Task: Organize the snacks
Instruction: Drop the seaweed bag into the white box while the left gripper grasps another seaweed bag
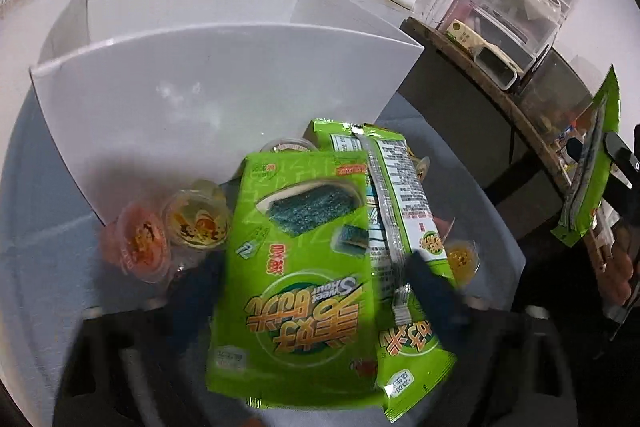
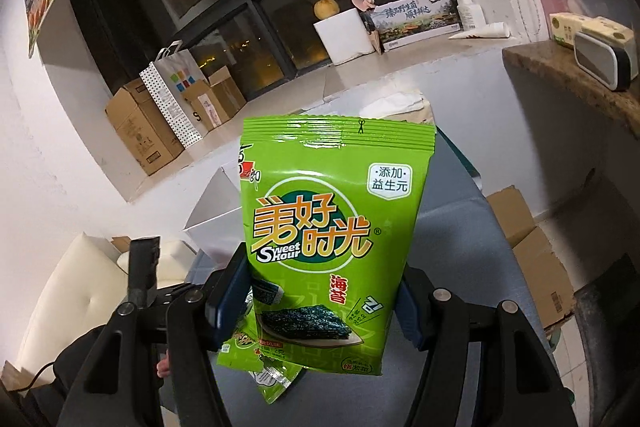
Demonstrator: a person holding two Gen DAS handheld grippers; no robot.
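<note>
Grey tabletop under your left gripper carries one white box, standing open. Just in front of that box lie two green seaweed packets, the second packet back-side up and partly under the first. Your left gripper's blue fingers straddle the top packet; whether they pinch it you cannot tell through the blur. Beside the box you have four jelly cups: one red, three yellowish. Your right gripper clamps a third packet, held upright above the table
</note>
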